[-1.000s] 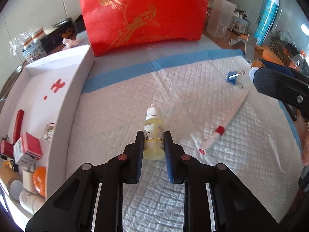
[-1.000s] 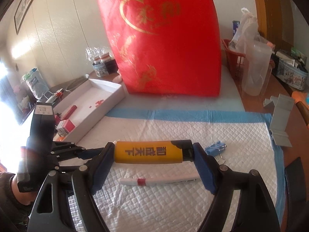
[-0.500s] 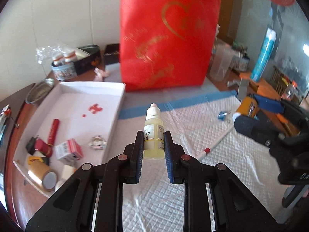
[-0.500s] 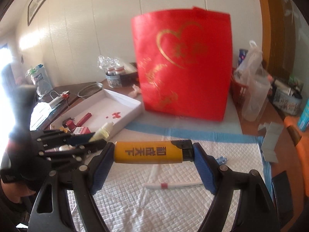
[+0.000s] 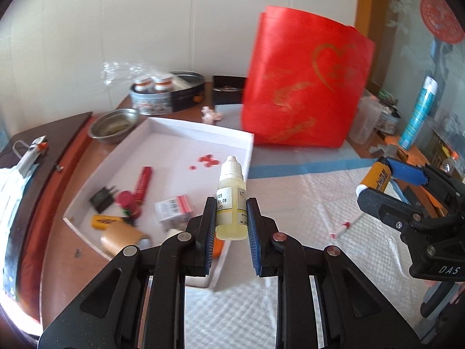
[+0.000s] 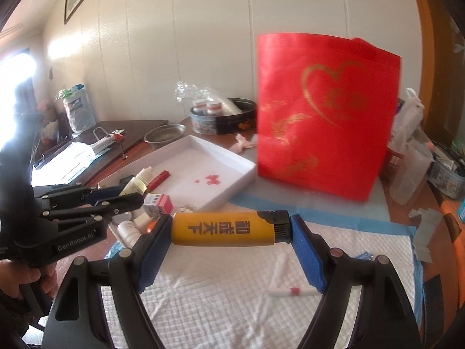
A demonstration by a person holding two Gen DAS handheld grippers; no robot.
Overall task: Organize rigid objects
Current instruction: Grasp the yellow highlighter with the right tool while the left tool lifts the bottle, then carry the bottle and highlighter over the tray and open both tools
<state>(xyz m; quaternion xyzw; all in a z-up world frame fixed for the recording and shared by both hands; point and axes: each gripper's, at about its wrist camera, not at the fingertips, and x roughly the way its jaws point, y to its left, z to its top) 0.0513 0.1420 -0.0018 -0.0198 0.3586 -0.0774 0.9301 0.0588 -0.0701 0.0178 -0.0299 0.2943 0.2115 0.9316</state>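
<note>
Right now I have my left hand-held gripper [image 5: 231, 226] clamped on a small dropper bottle [image 5: 231, 203], which stands upright between the blue pads with its white cap pointing up and pale yellow liquid showing at the bottom. Just ahead and to the left of that hand-held gripper sits the white tray [image 5: 174, 125] on the counter [image 5: 72, 250], and the bottle hangs over the tray's near right edge. Inside the tray I see a red lighter [image 5: 143, 181], a small pink-and-white box [image 5: 174, 208], a black clip [image 5: 101, 198] and a cardboard roll [image 5: 122, 238] among other small things, crowded toward the near end.

My right hand-held gripper [image 6: 229, 229] is closed end to end on a yellow lighter [image 6: 226, 228], held crosswise with its black head at the right pad. Below and beyond it, on the white quilted pad [image 6: 232, 314], a white pen [image 6: 290, 290] with a red band lies flat. Ahead and to the right stands a red gift bag [image 6: 325, 110], upright, just beside the tray's far corner. From the left wrist view, the right hand-held gripper shows well off to the right, over the pad.
</note>
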